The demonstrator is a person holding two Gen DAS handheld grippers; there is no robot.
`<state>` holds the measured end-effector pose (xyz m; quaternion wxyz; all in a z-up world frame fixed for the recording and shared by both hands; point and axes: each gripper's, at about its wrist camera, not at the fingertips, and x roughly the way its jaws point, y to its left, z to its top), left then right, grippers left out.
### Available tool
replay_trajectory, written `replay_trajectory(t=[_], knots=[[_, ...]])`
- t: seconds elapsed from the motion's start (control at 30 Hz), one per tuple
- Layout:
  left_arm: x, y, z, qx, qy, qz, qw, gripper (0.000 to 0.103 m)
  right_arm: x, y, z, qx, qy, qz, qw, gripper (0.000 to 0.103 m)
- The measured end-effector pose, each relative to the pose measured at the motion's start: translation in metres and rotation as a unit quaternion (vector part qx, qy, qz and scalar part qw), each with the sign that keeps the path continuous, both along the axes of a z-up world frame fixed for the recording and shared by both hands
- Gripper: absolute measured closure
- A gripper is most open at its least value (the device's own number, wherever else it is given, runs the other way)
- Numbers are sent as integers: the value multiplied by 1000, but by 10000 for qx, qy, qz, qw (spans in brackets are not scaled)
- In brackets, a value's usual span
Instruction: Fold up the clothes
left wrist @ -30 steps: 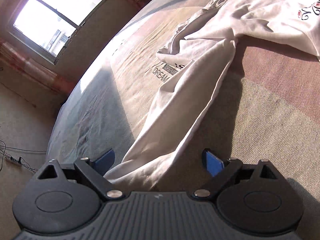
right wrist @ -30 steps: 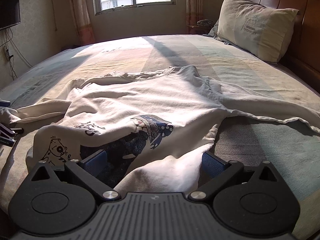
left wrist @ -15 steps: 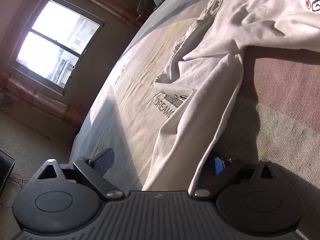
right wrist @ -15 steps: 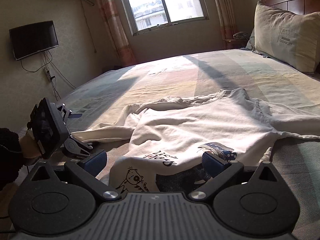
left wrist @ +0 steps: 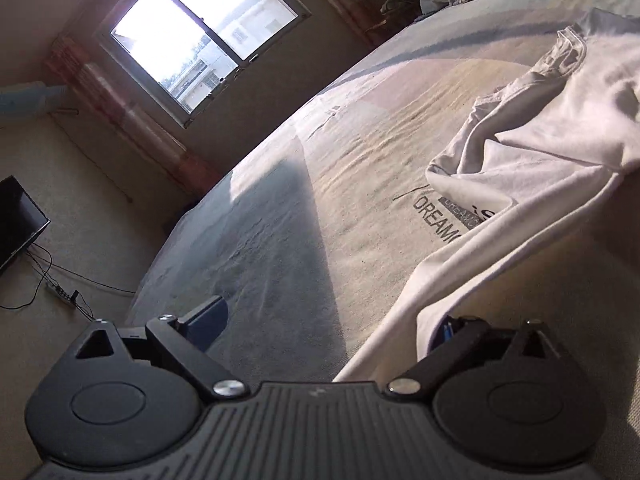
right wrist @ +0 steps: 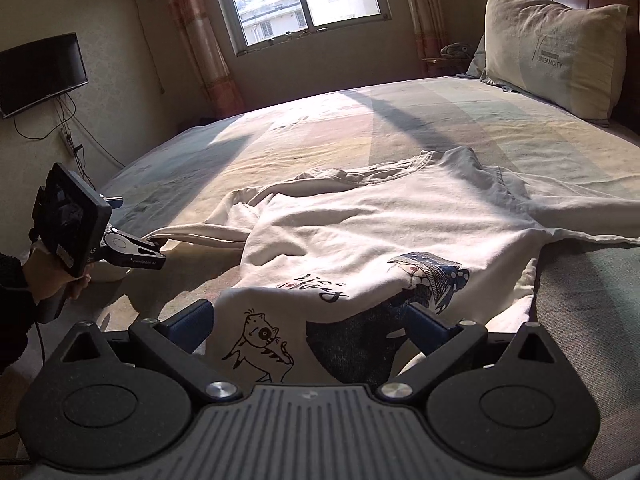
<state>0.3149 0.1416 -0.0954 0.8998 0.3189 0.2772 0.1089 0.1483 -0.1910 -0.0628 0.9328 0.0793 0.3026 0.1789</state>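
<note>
White long-sleeved shirt (right wrist: 384,232) lies spread on bed (right wrist: 500,120); soft, light, limp. Left gripper (left wrist: 326,322) open astride sleeve cuff; right gripper (right wrist: 308,320) open around hem, apparently ungripped. Grasp at edges.

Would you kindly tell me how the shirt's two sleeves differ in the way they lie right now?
The sleeve by the left gripper is gathered into a narrow, creased band; the sleeve nearer the pillow lies spread wide and flat. The first reaches in between the fingers of the left gripper; the second has no gripper near it. Both are cream and rest on the bed.
</note>
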Motion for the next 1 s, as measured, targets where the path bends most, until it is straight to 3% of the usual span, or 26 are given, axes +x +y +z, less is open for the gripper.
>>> replay_trajectory(t=[0.17,0.27,0.47,0.57,0.63,0.73,1.0], knots=[[9,38,23,-282,-291,552,9977,6,-2,2,3,-207,-76,-40,9997,0],[14,61,33,-203,-478,856,9950,6,-1,4,3,-243,-74,-49,9997,0],[25,101,42,-196,-498,1260,9906,6,-1,3,2,-356,-77,-99,9993,0],[27,119,41,-433,-370,1483,9873,6,0,0,-1,-347,-19,-158,9993,0],[32,122,35,-551,-109,1349,9893,6,1,-2,-2,-351,17,-180,9992,0],[23,113,28,-519,345,786,9949,6,-1,-2,-2,-439,-27,-164,9989,0],[-21,99,38,-374,837,-39,9958,6,-7,0,4,-516,-111,-56,9986,0]])
